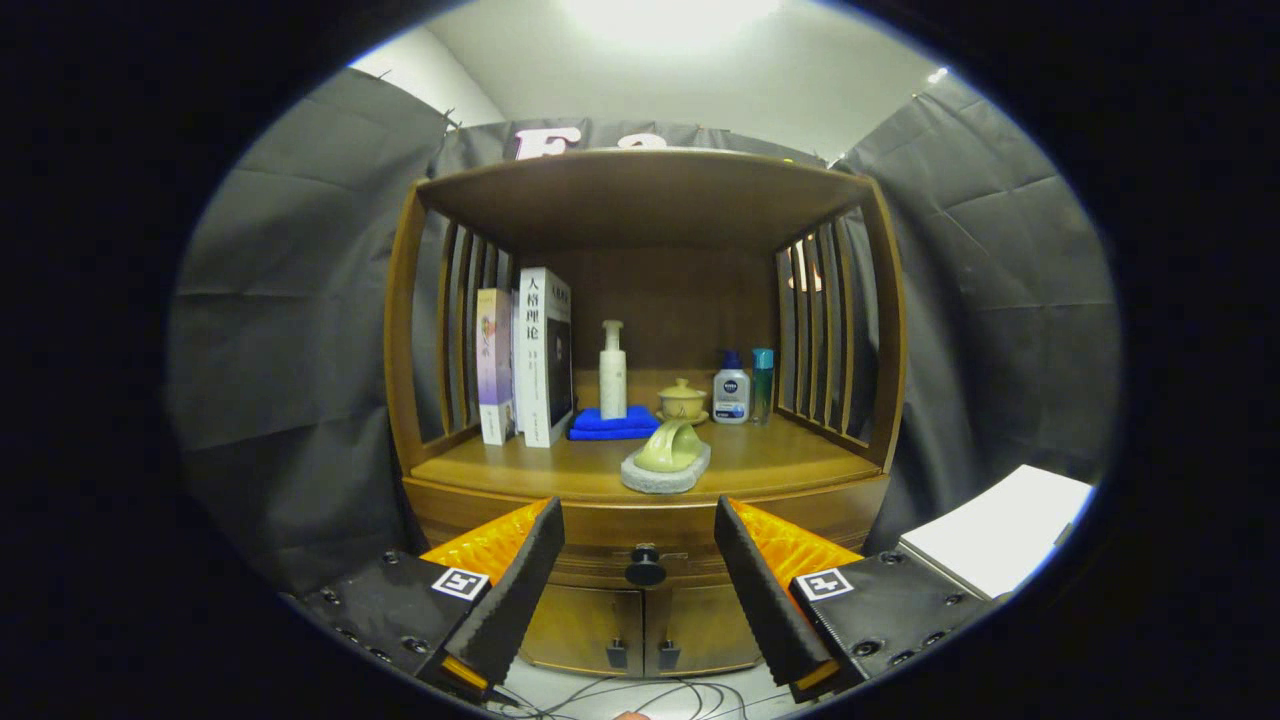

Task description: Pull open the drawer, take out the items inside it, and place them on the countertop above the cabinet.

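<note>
Gripper fingers spread, drawer knob between them, beyond. On countertop: books left, pump bottle on folded cloth centre, stone slab near, two bottles right.

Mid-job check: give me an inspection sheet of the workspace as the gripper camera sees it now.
Surface: wooden countertop, bare at its front corners.
Job's things: drawer shut; its black knob sits between the fingers, untouched. Contents hidden.
Clutter: books, pump bottle on a blue cloth, lidded cup, two small bottles, green piece on a stone coaster.
Gripper: gripper open, astride the knob.
Cables: wires on the floor below the cabinet doors.
Surroundings: dark cloth walls; white board beside the cabinet.
</note>
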`<state>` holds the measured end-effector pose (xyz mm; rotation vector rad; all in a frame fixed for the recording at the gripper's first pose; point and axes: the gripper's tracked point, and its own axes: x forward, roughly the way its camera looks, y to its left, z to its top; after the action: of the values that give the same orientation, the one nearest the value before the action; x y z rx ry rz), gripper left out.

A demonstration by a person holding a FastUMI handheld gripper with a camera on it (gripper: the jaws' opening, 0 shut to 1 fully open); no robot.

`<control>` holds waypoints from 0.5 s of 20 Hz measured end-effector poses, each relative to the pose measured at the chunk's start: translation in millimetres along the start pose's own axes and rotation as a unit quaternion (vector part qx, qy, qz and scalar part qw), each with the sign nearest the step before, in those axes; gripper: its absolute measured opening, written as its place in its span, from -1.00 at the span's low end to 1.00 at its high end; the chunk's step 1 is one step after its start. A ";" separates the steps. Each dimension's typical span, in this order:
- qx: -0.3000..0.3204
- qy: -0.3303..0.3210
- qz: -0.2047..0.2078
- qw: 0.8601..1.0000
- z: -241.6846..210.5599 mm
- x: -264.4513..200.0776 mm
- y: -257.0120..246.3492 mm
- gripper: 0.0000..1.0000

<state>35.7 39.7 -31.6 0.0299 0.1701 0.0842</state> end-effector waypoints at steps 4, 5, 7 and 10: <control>0.001 -0.010 -0.004 1.000 10.0 -27.4 0.4 0.91; 0.003 -0.012 -0.002 1.000 12.2 -30.8 1.5 0.91; 0.002 -0.014 -0.003 1.000 12.7 -39.8 1.4 0.91; -0.006 -0.024 -0.005 1.000 17.6 -50.0 -2.0 0.91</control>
<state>-10.2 33.0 -6.0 0.0201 0.1224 0.0749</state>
